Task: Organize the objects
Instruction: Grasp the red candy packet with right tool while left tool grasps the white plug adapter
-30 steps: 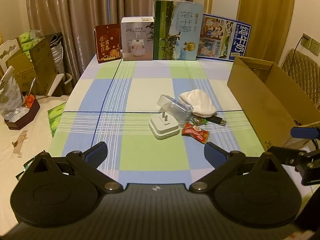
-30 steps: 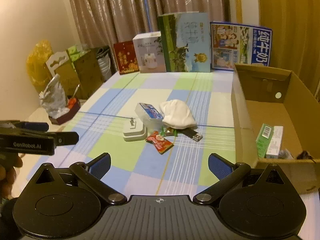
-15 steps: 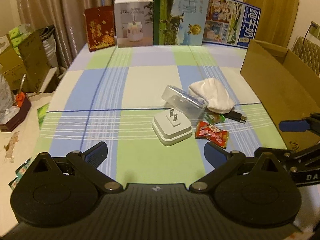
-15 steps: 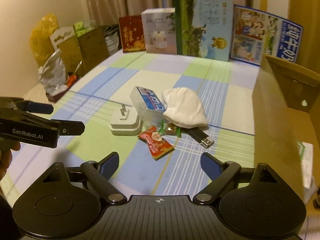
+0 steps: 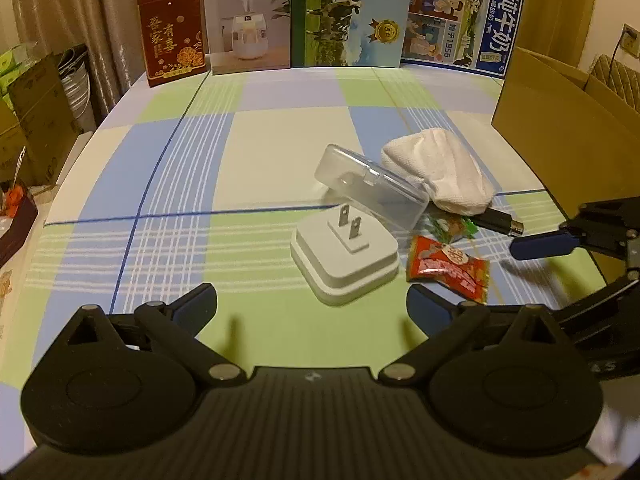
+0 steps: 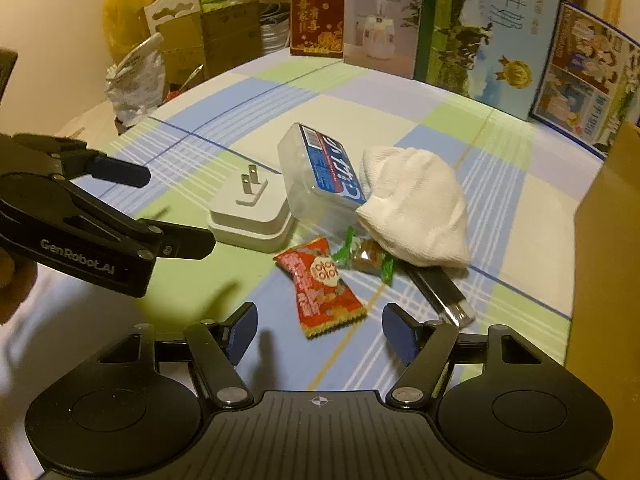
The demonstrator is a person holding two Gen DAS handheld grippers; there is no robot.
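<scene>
Both tools released: left tool [image 5: 312, 306] faces charger [image 5: 345, 258], right tool [image 6: 318, 330] over snack packet [image 6: 320, 286]. Risk: crowded pile, fingers nudge neighbouring candy [image 6: 364, 258].

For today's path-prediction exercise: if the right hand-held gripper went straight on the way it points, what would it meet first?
Most likely the red snack packet, lying just ahead between the open fingers of the right hand-held gripper; depth is uncertain.
</scene>
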